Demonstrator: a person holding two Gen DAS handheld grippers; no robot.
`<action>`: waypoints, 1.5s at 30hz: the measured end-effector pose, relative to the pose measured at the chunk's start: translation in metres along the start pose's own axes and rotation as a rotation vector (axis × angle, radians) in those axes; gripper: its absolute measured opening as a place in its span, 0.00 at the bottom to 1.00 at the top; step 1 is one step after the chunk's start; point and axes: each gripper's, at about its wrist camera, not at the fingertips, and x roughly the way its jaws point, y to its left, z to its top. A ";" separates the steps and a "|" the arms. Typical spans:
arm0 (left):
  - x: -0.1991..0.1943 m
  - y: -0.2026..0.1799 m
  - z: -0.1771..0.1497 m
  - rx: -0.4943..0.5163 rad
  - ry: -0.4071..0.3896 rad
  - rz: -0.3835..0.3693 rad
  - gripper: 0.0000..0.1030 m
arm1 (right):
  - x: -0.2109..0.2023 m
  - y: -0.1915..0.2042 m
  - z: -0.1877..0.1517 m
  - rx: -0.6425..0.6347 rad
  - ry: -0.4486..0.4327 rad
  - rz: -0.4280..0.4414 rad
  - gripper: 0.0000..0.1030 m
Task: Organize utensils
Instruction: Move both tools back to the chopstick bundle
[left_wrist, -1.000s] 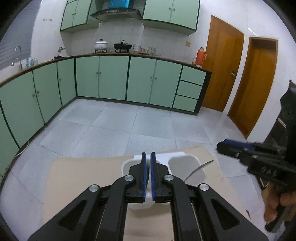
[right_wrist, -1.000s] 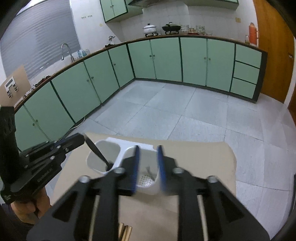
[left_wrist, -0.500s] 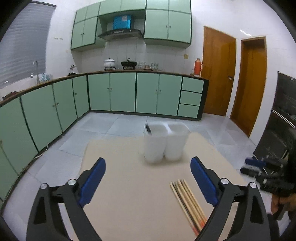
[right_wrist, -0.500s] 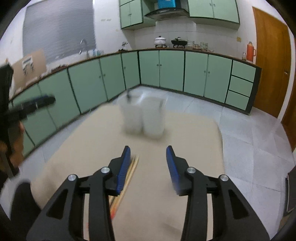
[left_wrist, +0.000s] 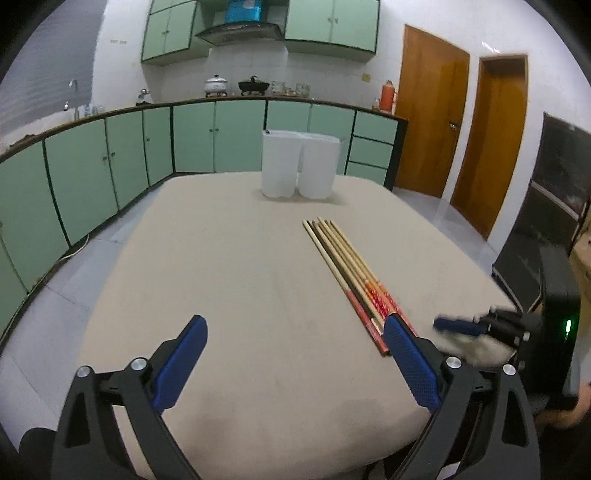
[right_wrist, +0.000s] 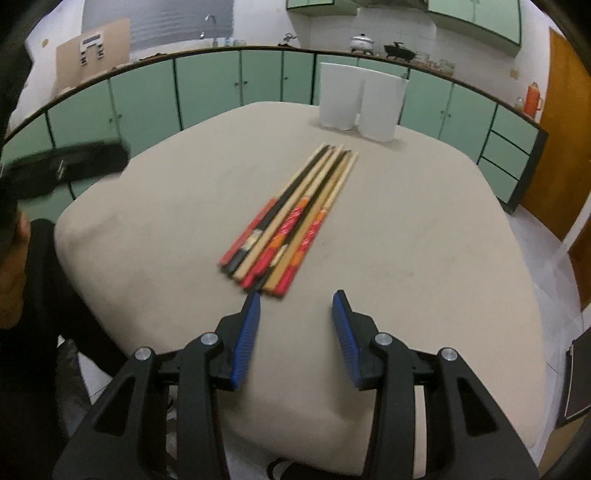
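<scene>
Several chopsticks (left_wrist: 351, 273) with red and black ends lie side by side on the beige table (left_wrist: 240, 280); they also show in the right wrist view (right_wrist: 295, 218). A white two-compartment utensil holder (left_wrist: 299, 168) stands upright at the table's far edge, also in the right wrist view (right_wrist: 360, 101). My left gripper (left_wrist: 295, 358) is wide open and empty over the near edge, left of the chopsticks. My right gripper (right_wrist: 295, 314) is open and empty, just short of the chopsticks' near ends; it shows blurred in the left wrist view (left_wrist: 476, 326).
Green kitchen cabinets (left_wrist: 207, 136) run behind the table, with wooden doors (left_wrist: 432, 129) to the right. A black case (left_wrist: 554, 206) stands at the right. The left gripper's body (right_wrist: 62, 166) shows blurred at the table's left edge.
Both grippers have pulled back from over the holder to the near edge of the table and dropped lower. The left gripper opened wide; the right opened further.
</scene>
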 end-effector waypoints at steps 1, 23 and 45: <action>0.004 -0.002 -0.001 0.006 0.013 0.001 0.92 | 0.001 -0.005 0.000 0.014 -0.001 -0.006 0.42; 0.058 -0.027 -0.019 0.083 0.144 0.031 0.91 | -0.006 -0.042 -0.003 0.084 -0.015 0.003 0.49; 0.055 -0.029 -0.013 0.088 0.111 -0.011 0.16 | 0.007 -0.041 0.000 0.145 -0.025 -0.051 0.08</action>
